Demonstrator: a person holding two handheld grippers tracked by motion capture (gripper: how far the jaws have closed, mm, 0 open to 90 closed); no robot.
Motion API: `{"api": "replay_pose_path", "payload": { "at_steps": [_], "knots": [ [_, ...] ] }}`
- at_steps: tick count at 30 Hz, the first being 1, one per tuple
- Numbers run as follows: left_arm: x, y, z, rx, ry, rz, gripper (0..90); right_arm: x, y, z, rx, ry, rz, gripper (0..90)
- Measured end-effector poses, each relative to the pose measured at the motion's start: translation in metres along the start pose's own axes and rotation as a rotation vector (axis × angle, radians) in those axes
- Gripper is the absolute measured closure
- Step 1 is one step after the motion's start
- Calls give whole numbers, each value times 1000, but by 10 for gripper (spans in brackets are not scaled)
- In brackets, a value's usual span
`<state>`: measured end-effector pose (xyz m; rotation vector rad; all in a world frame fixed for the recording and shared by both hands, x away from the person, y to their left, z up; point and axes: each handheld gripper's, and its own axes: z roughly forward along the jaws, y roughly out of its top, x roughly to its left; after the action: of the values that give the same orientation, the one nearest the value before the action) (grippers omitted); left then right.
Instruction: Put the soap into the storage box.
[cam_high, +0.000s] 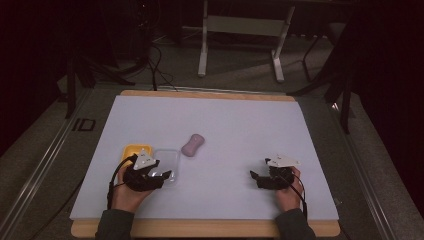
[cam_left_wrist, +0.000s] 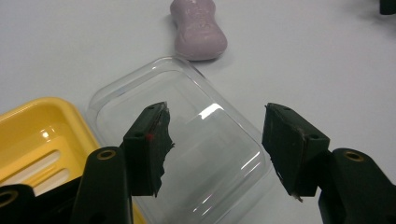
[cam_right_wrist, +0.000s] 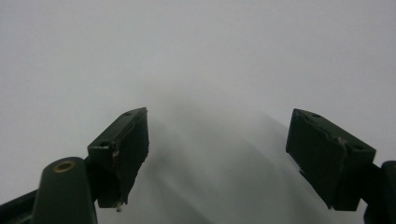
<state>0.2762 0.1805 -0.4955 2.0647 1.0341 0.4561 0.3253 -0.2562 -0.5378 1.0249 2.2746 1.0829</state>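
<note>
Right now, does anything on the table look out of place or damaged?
The left gripper's inner pad looks torn and ragged. Otherwise nothing stands out: clear lid lies beside the yellow dish, pink soap loose nearby.

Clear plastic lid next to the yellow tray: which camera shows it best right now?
The left gripper view: the clear lid lies close beneath the open left gripper, its rim and glare plain beside the yellow tray. The high view shows it small and faint, partly behind that gripper. The right gripper view faces bare table.
</note>
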Motion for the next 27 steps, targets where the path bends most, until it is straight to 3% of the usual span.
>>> {"api": "replay_pose_path", "payload": {
  "at_steps": [13,19,27],
  "knots": [
    [1,8,4,35,5,6,411,3,0,0,-7,-7,-28,231],
    [2,20,5,50,23,23,406,3,-1,-2,-16,-6,-35,231],
    [6,38,13,54,6,36,414,4,-1,-2,-22,-6,-32,229]
  ]
}}
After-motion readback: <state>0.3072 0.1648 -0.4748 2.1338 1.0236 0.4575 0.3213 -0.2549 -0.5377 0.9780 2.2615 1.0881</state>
